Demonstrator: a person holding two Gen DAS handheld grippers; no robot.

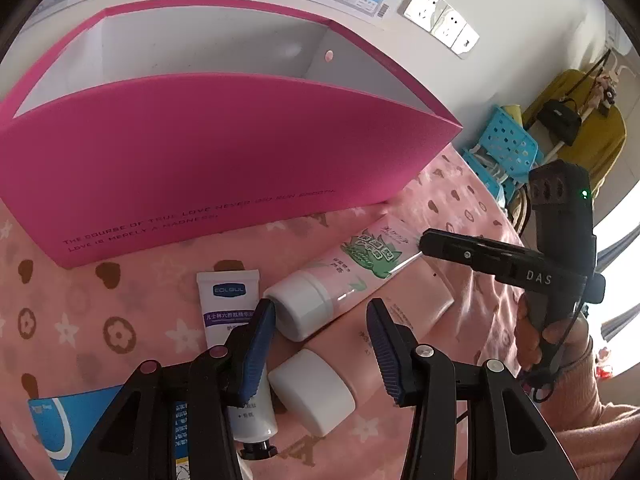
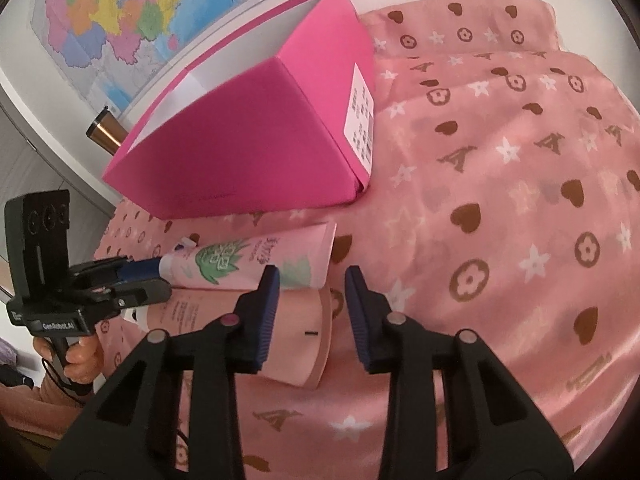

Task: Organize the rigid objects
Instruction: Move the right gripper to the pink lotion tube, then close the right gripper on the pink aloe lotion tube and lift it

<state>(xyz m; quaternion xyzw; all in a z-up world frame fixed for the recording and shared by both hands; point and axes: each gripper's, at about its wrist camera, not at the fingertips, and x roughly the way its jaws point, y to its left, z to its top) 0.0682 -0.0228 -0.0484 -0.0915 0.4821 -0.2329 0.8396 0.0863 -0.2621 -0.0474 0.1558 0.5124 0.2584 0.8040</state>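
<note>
Now both grippers gape—left gripper (image 1: 322,344) over two pink tubes (image 1: 352,276), right gripper (image 2: 310,312) beside their tails (box (image 1: 224,152) behind).

Open cardboard box (image 1: 224,152): magenta outside, pale grey-white inside, dark small print along the front; white label with dark print on its end in the right wrist view. Satin tablecloth (image 2: 500,208): pink with brown hearts, white stars, brown flower rings. Upper plastic tube (image 1: 352,268): pale pink with green leaf graphic, white cap. Small tube (image 1: 230,300): white with blue-purple label, black cap. Gripper pads (image 1: 256,344): dark blue on black frames.
</note>
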